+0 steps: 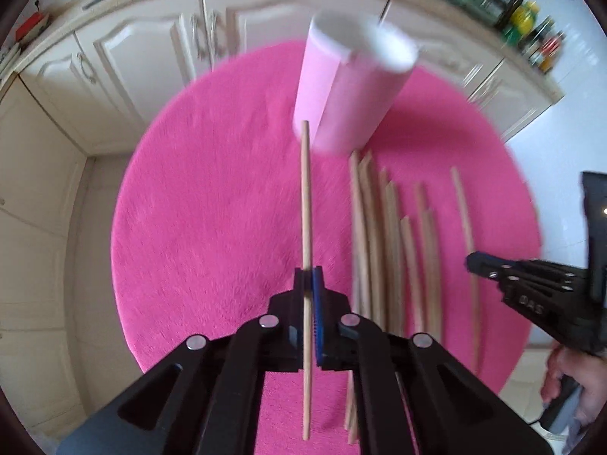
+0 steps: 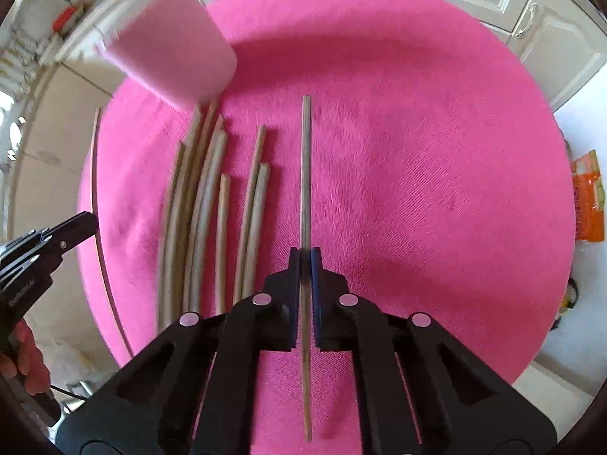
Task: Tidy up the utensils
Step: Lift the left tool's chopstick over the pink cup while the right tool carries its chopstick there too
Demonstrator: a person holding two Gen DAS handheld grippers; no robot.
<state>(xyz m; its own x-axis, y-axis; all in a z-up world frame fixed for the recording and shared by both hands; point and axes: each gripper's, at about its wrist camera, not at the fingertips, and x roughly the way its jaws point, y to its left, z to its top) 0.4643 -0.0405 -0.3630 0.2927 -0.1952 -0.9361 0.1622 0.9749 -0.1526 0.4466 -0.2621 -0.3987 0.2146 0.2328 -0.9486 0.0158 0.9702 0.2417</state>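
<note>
My left gripper (image 1: 309,273) is shut on a wooden chopstick (image 1: 305,197) that points toward a pale pink cup (image 1: 349,87) standing at the far side of the round pink mat (image 1: 212,208). My right gripper (image 2: 304,256) is shut on another chopstick (image 2: 305,174), held above the mat (image 2: 417,170). Several loose chopsticks (image 1: 394,246) lie in a row on the mat just in front of the cup; they also show in the right wrist view (image 2: 205,204), below the cup (image 2: 174,49). The right gripper (image 1: 474,263) shows at the right edge of the left view, and the left gripper (image 2: 89,223) at the left edge of the right view.
Cream kitchen cabinets (image 1: 125,60) run behind the mat, with bottles (image 1: 531,26) on the counter at the far right. An orange packet (image 2: 588,201) lies on the floor at the right. The mat's edge (image 2: 102,265) drops off to the left.
</note>
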